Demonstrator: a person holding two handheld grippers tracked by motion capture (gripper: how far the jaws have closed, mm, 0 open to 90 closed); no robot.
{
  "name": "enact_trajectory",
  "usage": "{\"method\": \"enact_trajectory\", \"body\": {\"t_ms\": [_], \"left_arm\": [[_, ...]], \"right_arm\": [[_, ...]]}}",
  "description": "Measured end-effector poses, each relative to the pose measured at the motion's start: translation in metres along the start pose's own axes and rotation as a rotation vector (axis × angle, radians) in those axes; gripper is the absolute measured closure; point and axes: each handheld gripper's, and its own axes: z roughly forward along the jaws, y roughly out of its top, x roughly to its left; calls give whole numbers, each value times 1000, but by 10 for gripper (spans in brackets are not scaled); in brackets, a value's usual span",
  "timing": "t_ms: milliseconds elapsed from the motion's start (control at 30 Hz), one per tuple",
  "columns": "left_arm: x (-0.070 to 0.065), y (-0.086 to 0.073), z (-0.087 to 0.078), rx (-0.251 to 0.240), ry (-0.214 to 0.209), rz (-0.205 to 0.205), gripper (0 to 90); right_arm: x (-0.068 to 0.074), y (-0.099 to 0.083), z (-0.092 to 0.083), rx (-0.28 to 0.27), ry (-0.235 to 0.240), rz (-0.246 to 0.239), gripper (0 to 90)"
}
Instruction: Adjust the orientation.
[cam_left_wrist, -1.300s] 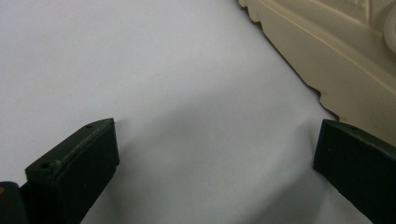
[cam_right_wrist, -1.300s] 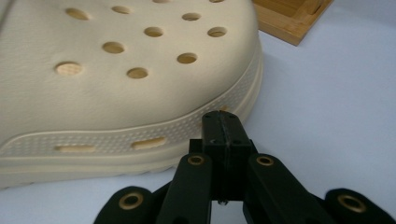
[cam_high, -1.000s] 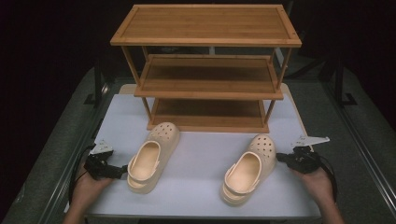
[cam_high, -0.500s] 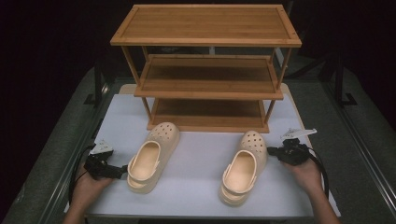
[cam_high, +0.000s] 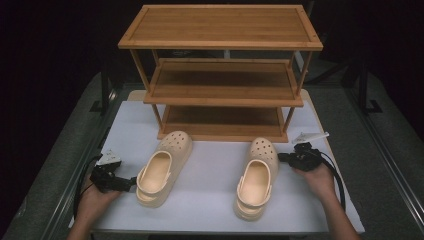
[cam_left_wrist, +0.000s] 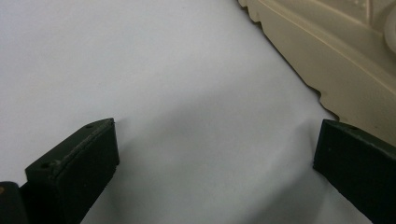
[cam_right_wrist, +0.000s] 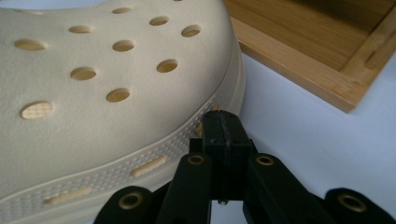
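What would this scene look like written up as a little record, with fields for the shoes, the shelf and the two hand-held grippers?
Surface: white table top
Shelf: three-tier wooden rack, tiers bare, at the back of the table
Left clog: cream, upright, toe toward the rack
Right clog: cream, upright, toe toward the rack
Left gripper: jaws open over the table, beside the left clog's sole edge, holding nothing
Right gripper: jaws shut, tip at the toe-side edge of the right clog; touching or not, cannot tell

1. Right clog (cam_high: 255, 180): cream foam-like plastic, matt, pebbled sole edge.
2. Rack (cam_high: 220, 75): varnished wood, visible grain.
3. Tabletop (cam_high: 210, 175): white, smooth, matt.
4. Right gripper (cam_right_wrist: 223, 128): black matt plastic.
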Motion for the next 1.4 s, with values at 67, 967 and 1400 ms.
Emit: {"method": "enact_trajectory", "body": {"t_ms": [67,967,1400], "left_arm": [[0,0,0,0,0,0,0],[0,0,0,0,0,0,0],[0,0,0,0,0,0,0]], "right_arm": [[2,3,2,-1,4,-6,899],[18,27,25,-4,25,-33,899],[28,41,38,0,41,-65,899]]}}
